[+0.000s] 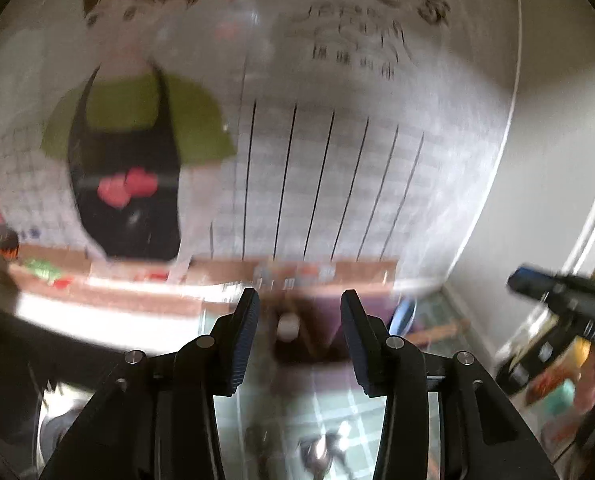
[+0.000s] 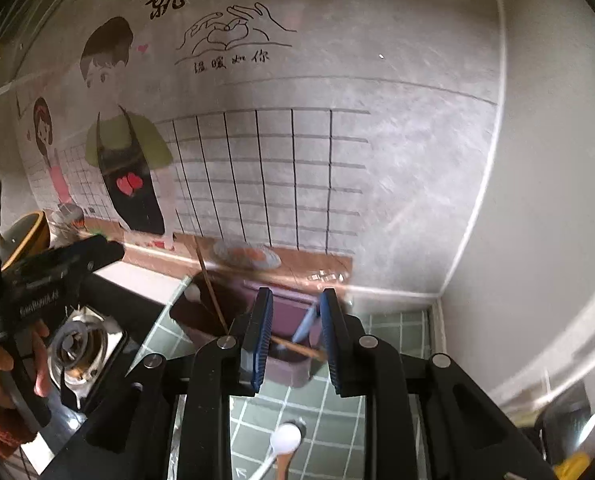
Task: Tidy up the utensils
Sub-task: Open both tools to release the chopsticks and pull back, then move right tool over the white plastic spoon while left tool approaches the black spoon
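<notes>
Both sets of fingers stand apart and empty: the left gripper (image 1: 297,300) above the blurred purple holder (image 1: 321,320), the right gripper (image 2: 296,300) above its chopsticks (image 2: 211,292).

You're looking at a green-tiled counter (image 2: 393,340) with white grout. A purple utensil holder (image 2: 289,360) stands on it by the wall, sticks and a blue handle poking out. A white spoon (image 2: 285,438) lies on the tiles nearer you. Left of that, a gas stove (image 2: 81,344) sits on the counter.
</notes>
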{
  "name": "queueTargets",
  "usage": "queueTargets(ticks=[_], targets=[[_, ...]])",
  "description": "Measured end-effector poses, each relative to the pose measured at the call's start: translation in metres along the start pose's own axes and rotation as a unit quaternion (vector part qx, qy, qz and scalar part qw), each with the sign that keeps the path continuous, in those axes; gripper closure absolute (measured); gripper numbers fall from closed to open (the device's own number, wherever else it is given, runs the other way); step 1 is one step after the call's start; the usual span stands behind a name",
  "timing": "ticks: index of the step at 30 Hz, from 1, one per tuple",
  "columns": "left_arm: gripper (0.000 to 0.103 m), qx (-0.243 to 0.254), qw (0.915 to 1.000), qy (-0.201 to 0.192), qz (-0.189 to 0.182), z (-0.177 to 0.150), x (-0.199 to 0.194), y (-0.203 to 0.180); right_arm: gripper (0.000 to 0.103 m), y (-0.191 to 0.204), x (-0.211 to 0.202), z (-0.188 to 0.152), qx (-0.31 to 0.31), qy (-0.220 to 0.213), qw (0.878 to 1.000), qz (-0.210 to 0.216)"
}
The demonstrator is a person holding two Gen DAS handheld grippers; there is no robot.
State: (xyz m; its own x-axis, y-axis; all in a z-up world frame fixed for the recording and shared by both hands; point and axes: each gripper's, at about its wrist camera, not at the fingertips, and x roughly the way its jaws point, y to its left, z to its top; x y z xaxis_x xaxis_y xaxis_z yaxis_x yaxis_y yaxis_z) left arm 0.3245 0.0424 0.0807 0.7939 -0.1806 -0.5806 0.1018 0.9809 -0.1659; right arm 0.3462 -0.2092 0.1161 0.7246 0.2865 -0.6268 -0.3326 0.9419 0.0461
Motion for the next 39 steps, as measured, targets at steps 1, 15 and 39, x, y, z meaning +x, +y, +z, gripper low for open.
queueTargets(ticks=[1, 15, 39], targets=[[0.059, -0.004, 0.9999, 0.011, -0.002, -0.012, 0.000, 0.002, 0.080, 0.001, -0.002, -0.006, -0.001, 0.001, 1.000, -0.002], [0.059, -0.086, 0.9882, 0.127, -0.008, -0.147, -0.006, 0.025, 0.076, 0.010, 0.005, -0.128, 0.020, 0.078, 0.997, -0.023], [0.059, -0.097, 0.9873, 0.124, 0.021, -0.199, -0.040, 0.028, 0.076, 0.020, 0.095, -0.191, 0.061, 0.147, 0.987, -0.020]])
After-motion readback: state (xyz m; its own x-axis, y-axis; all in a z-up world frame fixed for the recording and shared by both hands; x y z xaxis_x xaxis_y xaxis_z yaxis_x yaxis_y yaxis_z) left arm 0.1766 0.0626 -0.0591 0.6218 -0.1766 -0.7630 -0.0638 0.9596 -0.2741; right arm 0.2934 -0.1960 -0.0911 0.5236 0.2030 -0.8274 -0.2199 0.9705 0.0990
